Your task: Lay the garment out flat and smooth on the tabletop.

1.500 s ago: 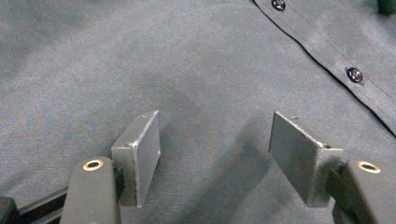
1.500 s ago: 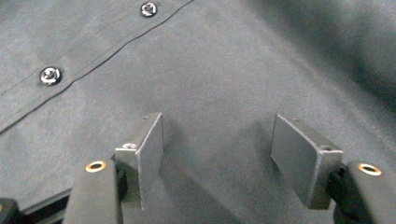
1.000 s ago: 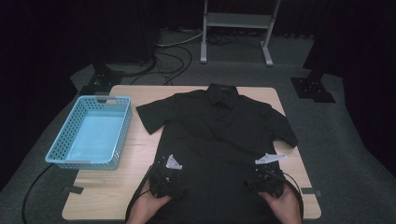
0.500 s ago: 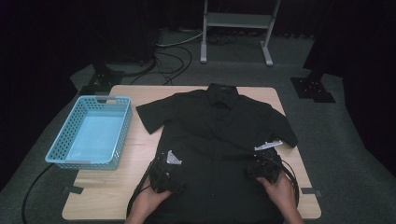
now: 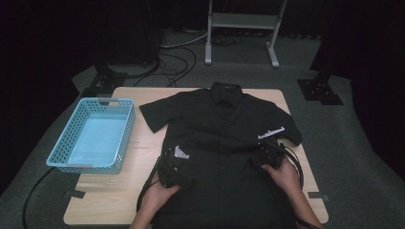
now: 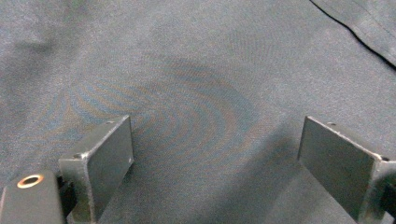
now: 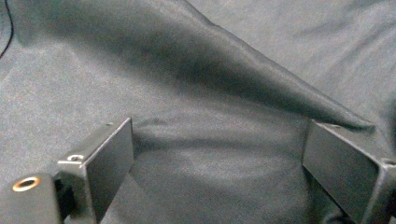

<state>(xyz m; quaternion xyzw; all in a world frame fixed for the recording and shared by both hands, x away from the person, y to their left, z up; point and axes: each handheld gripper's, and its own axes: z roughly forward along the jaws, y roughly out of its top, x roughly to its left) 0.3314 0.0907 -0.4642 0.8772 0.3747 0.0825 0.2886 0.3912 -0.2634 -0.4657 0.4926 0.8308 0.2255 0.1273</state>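
While lit dimly, wooden table, black shirt, blue basket, grey carpet

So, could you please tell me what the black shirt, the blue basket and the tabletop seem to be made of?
The black shirt looks like a thin woven fabric, matte: the left gripper view shows a fine weave and the right gripper view a soft fold. The blue basket appears to be moulded plastic with perforated walls. The tabletop looks like pale wood or laminate, smooth.

text: none legible | labels: none | brands: none | numbers: none
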